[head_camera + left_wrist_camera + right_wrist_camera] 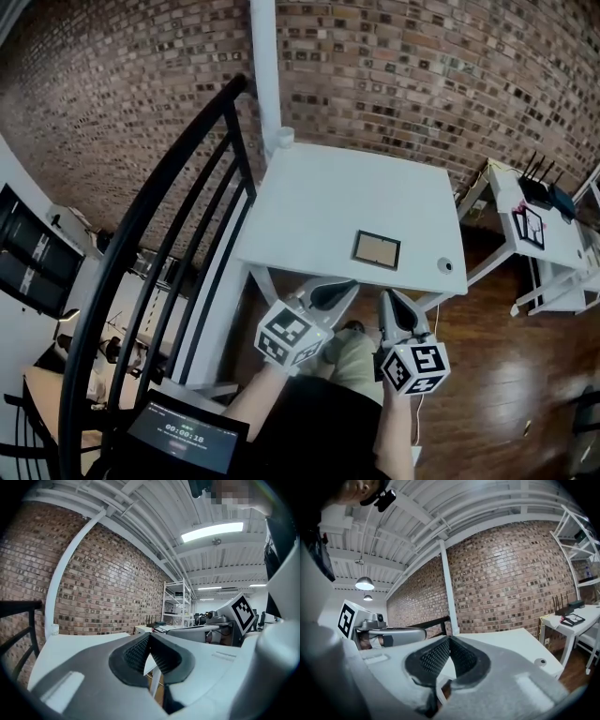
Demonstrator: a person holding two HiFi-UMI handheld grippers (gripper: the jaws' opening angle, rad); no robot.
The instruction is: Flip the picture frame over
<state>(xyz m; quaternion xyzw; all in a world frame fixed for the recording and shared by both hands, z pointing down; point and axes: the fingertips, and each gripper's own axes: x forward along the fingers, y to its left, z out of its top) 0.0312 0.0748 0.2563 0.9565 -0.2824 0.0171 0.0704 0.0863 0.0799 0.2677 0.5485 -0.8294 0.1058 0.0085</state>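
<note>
A small picture frame [376,249] with a dark border and a tan panel lies flat near the front edge of the white table [319,202]. Both grippers hang below and in front of that edge, apart from the frame. My left gripper [345,287] points up toward the table, jaws pressed together on nothing [149,635]. My right gripper [386,300] sits beside it, also shut and empty [449,639]. The gripper views show only the table top [79,644] [511,641]; the frame is hidden behind the jaws.
A black stair railing [155,244] runs along the table's left side. A white post [265,66] with a small white cup [284,137] stands at the far corner. A round fitting [445,265] sits at the front right corner. A second white table [548,234] stands to the right.
</note>
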